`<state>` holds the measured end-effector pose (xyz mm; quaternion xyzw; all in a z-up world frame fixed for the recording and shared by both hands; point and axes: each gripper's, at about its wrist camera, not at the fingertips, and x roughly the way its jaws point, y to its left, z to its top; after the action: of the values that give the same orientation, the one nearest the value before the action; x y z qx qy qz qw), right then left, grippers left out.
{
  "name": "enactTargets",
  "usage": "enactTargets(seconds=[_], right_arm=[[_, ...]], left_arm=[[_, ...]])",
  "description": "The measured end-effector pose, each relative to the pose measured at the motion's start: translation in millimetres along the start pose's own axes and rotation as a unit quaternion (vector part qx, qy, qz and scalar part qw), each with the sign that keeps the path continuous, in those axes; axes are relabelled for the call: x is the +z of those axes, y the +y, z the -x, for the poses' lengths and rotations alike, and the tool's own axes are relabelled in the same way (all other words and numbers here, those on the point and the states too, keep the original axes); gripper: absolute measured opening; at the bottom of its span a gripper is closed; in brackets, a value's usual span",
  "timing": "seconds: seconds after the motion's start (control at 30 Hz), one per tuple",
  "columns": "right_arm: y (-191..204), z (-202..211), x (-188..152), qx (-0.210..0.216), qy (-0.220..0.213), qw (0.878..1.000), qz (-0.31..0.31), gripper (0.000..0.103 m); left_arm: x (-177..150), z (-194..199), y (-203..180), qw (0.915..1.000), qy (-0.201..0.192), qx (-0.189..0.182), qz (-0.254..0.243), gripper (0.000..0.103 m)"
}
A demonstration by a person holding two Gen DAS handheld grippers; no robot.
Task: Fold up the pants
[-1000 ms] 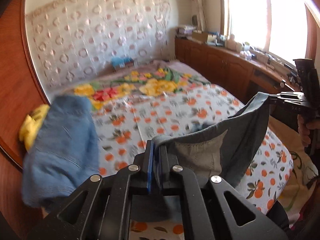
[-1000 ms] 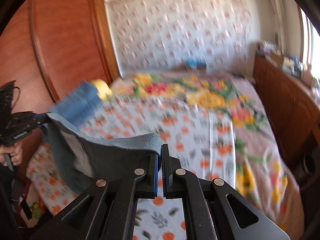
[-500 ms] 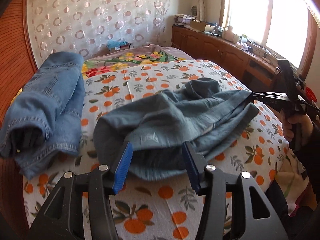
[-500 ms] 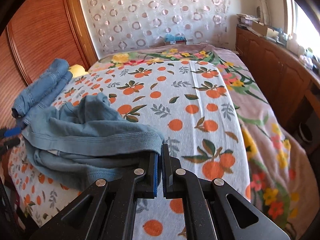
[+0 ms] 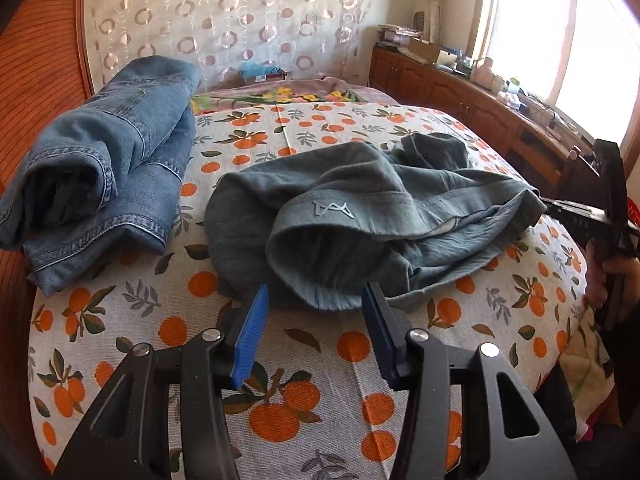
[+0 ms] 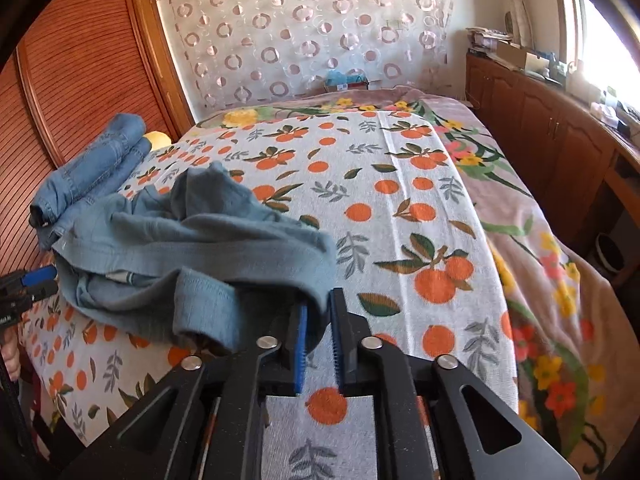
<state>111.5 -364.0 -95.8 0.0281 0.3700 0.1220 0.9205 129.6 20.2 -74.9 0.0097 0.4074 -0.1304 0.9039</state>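
Grey-blue pants (image 5: 360, 184) lie bunched on the orange-print bed sheet (image 5: 320, 360), waistband toward me. My left gripper (image 5: 314, 300) hovers just in front of the waistband's fold. Its jaws stand apart and are closing a little, with nothing pressed between the blue pads. In the right wrist view the pants (image 6: 180, 240) lie to the left. My right gripper (image 6: 318, 304) has its jaws opening, and a blurred corner of the waistband still hangs loosely in the narrow gap. The right gripper (image 5: 576, 210) also shows at the pants' far corner, held by a hand.
Folded blue jeans (image 5: 100, 168) lie at the bed's left side beside a slatted wooden door (image 6: 80, 80). A flowered blanket (image 6: 540, 260) covers the right part of the bed. Wooden cabinets (image 6: 560, 140) with clutter run under the window.
Both grippers came down, bringing the stretched, lifted pants onto the bed. The left gripper let go and opened wide. The right gripper's jaws have begun to part.
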Motion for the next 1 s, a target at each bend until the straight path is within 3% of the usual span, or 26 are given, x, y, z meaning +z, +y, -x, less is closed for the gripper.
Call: enactTargets(seconds=[0.13,0.33,0.47,0.53,0.8,1.0], right_arm=[[8.0,12.2,-5.4,-0.004,-0.007,1.000,0.013,0.026],[7.5,12.2,-1.1,-0.004,-0.012,1.000,0.019,0.027],[3.3,14.2,-1.8,-0.002,-0.017,1.000,0.012,0.027],[2.6,13.1,-1.8,-0.002,-0.017,1.000,0.009,0.027],[0.2,12.0,-0.8,0.000,-0.014,1.000,0.002,0.027],[-1.2,8.3,2.1,-0.004,-0.002,1.000,0.000,0.027]], left_arm=[[0.3,-5.7,0.5,1.0000,0.005,-0.002,0.006,0.036],[-2.0,-14.7,5.3,0.9995,0.015,-0.003,0.027,0.035],[-3.9,-14.8,2.1,0.9996,0.015,-0.010,0.021,0.013],[-5.1,-11.6,-0.9,0.9998,0.010,-0.011,0.016,0.007],[-1.8,37.9,2.5,0.9984,-0.051,-0.018,0.018,0.004],[2.3,49.7,9.7,0.9975,-0.067,-0.011,0.016,0.004]])
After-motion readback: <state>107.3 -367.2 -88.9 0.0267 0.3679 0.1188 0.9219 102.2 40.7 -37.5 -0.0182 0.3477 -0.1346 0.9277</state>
